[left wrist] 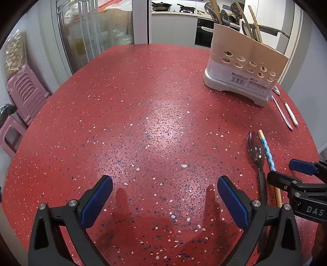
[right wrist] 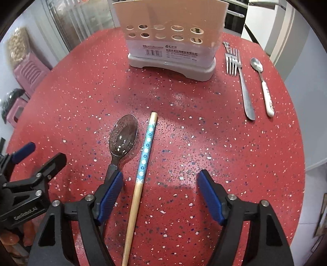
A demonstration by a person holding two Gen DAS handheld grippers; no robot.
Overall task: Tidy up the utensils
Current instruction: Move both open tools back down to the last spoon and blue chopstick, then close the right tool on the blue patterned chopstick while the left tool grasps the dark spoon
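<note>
A beige utensil holder [right wrist: 171, 34] [left wrist: 243, 67] with round holes stands at the far side of the red speckled table [left wrist: 143, 102], with several utensils upright in it. A dark translucent spoon [right wrist: 123, 135] [left wrist: 256, 149] and a blue-flowered wooden chopstick [right wrist: 143, 161] [left wrist: 267, 151] lie side by side. My right gripper [right wrist: 160, 184] [left wrist: 286, 171] is open, low over the table, with the chopstick between its fingers and untouched; its left finger covers the spoon's handle. A steel fork [right wrist: 241, 81] and a white-handled small spoon [right wrist: 263, 86] lie right of the holder. My left gripper [left wrist: 164, 194] [right wrist: 30, 159] hangs open over bare table.
Pink plastic stools [left wrist: 24, 92] stand stacked beyond the table's left edge. A glass-door cabinet [left wrist: 92, 30] and a kitchen counter with pans [left wrist: 173, 8] are behind the table. The table's right edge runs close to the fork and small spoon.
</note>
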